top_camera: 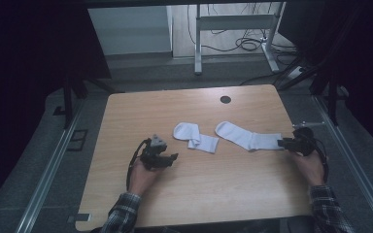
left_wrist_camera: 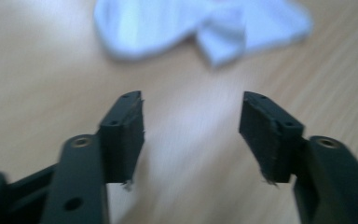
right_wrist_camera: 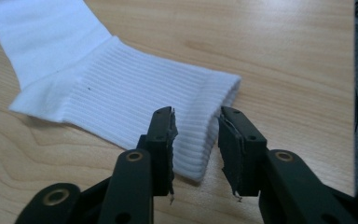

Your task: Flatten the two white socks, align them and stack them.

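Right hand-held gripper (right_wrist_camera: 196,140) narrowly parted astride ribbed cuff of flat white sock (right_wrist_camera: 121,98), pads not pressing, likely just released; left hand-held gripper (left_wrist_camera: 191,135) wide, empty, folded sock (left_wrist_camera: 200,28) just ahead on tabletop (top_camera: 199,179), probably next

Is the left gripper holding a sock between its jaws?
No, the left gripper has only bare table between its open jaws; the folded sock lies beyond them.
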Demonstrator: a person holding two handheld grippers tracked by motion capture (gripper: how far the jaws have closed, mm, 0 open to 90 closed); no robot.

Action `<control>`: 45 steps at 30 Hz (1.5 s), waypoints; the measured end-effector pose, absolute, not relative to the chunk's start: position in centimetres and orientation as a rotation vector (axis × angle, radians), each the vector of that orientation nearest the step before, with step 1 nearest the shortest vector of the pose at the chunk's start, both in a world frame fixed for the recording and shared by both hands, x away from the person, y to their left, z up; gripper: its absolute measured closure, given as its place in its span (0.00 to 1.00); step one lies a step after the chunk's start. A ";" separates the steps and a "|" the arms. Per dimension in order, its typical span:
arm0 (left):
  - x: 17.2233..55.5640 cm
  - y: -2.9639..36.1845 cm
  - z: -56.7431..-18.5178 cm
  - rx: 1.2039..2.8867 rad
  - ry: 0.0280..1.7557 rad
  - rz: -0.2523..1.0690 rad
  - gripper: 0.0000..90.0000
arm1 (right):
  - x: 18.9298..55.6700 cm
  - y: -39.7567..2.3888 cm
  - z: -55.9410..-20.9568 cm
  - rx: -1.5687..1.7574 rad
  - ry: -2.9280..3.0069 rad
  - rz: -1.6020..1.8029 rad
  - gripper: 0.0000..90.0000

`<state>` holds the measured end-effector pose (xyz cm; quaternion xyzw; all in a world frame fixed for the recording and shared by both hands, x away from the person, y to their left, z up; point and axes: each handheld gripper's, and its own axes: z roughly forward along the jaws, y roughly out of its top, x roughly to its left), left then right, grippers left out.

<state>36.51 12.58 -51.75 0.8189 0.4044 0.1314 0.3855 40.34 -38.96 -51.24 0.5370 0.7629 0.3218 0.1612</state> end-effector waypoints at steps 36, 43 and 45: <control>47.7 -4.3 -53.1 2.176 0.998 0.359 0.70 | 39.8 -38.0 -51.7 1.481 2.131 0.854 0.71; 47.8 -4.7 -53.4 2.198 1.001 0.317 0.94 | 40.0 -37.9 -52.2 1.529 2.172 0.849 0.89; 47.6 -4.8 -53.2 2.198 0.988 0.329 0.96 | 40.0 -37.9 -52.1 1.525 2.172 0.852 0.90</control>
